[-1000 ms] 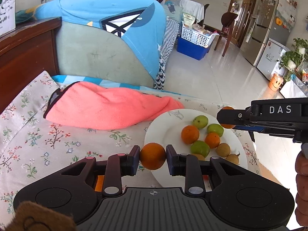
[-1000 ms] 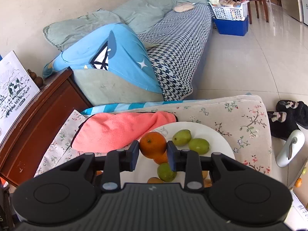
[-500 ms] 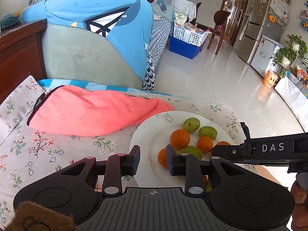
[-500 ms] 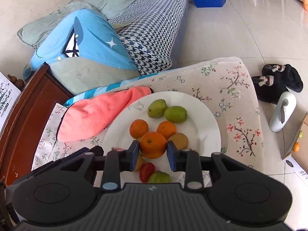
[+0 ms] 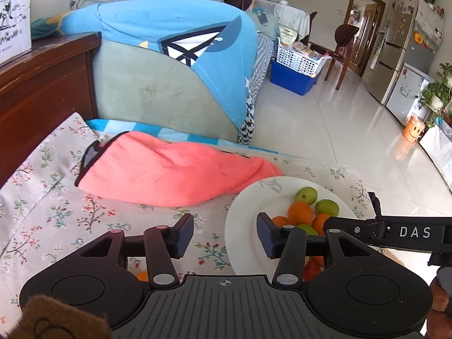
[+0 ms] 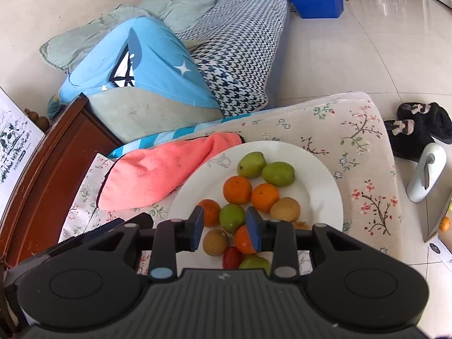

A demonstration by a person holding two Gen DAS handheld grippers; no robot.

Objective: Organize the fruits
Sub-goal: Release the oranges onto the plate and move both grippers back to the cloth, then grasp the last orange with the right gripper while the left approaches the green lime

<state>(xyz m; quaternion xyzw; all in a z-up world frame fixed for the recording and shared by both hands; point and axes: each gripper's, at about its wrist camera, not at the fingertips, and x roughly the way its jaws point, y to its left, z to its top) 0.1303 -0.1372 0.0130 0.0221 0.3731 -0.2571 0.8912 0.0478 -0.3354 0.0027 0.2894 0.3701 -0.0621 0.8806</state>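
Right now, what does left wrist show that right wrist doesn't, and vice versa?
Left wrist only: the fridge, a smiley-face orange pot on the floor, potted plants, and the right gripper's side, marked DAS, crossing the plate.

Right wrist only: black slippers, a white upright object on the floor, and the plate's full spread of fruit, including a red one.

Both: white plate, pink towel, floral cloth, blue cloth, blue bin with white basket.
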